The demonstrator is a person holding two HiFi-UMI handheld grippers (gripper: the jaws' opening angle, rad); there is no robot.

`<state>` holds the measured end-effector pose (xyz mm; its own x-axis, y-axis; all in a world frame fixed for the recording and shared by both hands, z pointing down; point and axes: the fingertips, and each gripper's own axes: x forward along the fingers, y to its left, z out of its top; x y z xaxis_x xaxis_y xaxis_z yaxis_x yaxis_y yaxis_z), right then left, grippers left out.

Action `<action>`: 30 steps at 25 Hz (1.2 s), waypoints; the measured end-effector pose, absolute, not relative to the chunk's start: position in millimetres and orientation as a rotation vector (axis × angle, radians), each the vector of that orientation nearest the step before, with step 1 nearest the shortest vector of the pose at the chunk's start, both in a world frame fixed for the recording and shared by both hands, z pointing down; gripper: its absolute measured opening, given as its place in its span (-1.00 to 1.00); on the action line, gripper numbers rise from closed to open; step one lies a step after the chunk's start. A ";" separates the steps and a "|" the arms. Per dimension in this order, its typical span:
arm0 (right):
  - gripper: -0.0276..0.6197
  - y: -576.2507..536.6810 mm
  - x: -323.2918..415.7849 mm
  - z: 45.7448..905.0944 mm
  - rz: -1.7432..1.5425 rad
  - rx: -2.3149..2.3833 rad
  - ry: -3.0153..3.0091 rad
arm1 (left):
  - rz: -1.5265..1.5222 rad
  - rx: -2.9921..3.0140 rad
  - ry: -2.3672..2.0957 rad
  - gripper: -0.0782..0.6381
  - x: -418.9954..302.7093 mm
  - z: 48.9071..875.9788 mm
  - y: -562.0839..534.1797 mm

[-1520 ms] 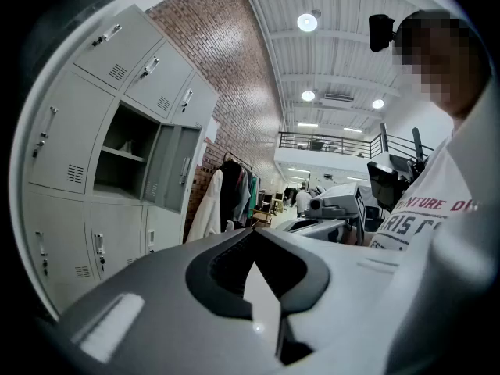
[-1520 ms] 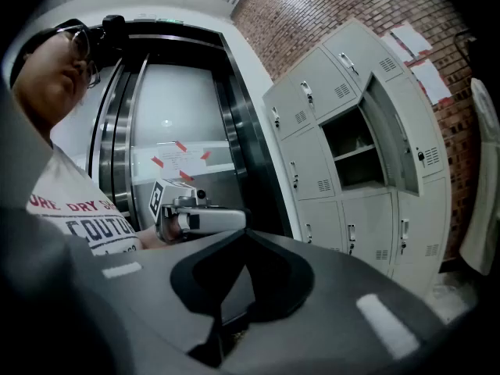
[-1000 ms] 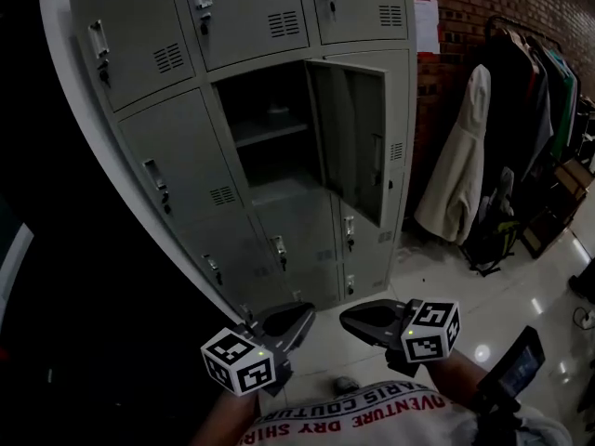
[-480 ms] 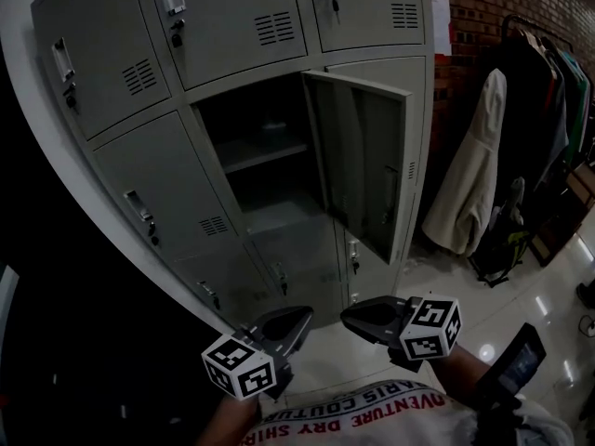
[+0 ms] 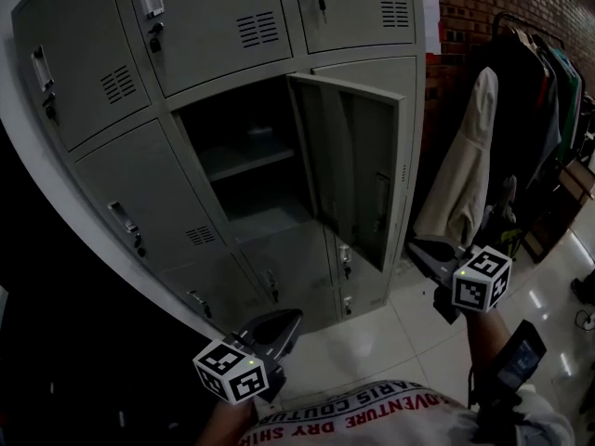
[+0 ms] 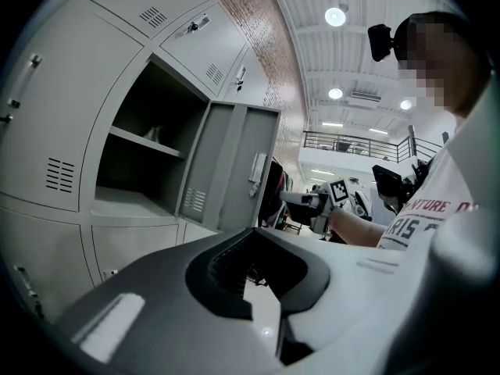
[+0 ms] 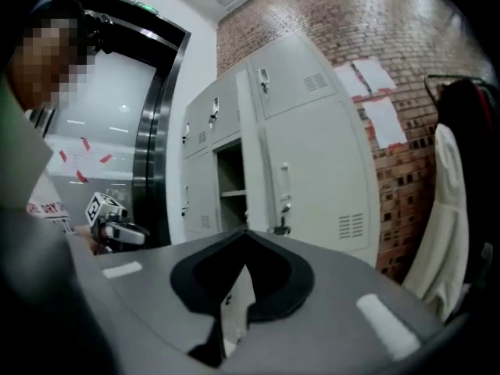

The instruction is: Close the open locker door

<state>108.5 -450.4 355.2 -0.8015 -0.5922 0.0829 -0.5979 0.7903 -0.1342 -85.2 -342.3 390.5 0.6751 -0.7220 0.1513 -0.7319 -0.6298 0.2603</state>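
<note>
Both dark, smooth-moulded tongs are pressed together, empty: the left tongs sit low before the grey steel lockers, the right tongs higher, near the open locker door, a flat louvred metal panel swung outward. A pale coat hangs beside it against the brick wall.

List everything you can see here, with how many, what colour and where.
locker bank: one, grey, left and centre
open locker door: one, grey, middle row, swung out rightward
shelf: one, grey, inside the open compartment
brick wall: one, red-brown, right of the lockers
papers: a few, white, on the brick wall
coat: one, cream, hanging right of the lockers
floor: glossy pale tiles, bottom
shirt: one, white with red print, bottom edge
left hand-held gripper: one, grey, shut, low centre
right hand-held gripper: one, grey, shut, near the door's lower edge
</note>
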 end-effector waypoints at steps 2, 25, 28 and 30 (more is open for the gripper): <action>-0.93 -478.1 115.4 335.7 0.165 1.060 -2.945 | 0.051 2.584 -1.167 -0.77 -88.0 390.6 -347.1; -0.95 -472.4 17.9 295.9 -0.179 0.742 -3.038 | 0.072 2.580 -1.243 -0.77 -113.8 376.0 -369.0; -0.95 -460.9 -12.7 295.9 -0.212 0.648 -3.063 | 0.066 2.590 -1.258 -0.77 -120.1 375.5 -370.8; -0.94 -456.1 -35.1 298.5 -0.215 0.581 -3.065 | 0.053 2.582 -1.265 -0.77 -126.4 374.3 -371.9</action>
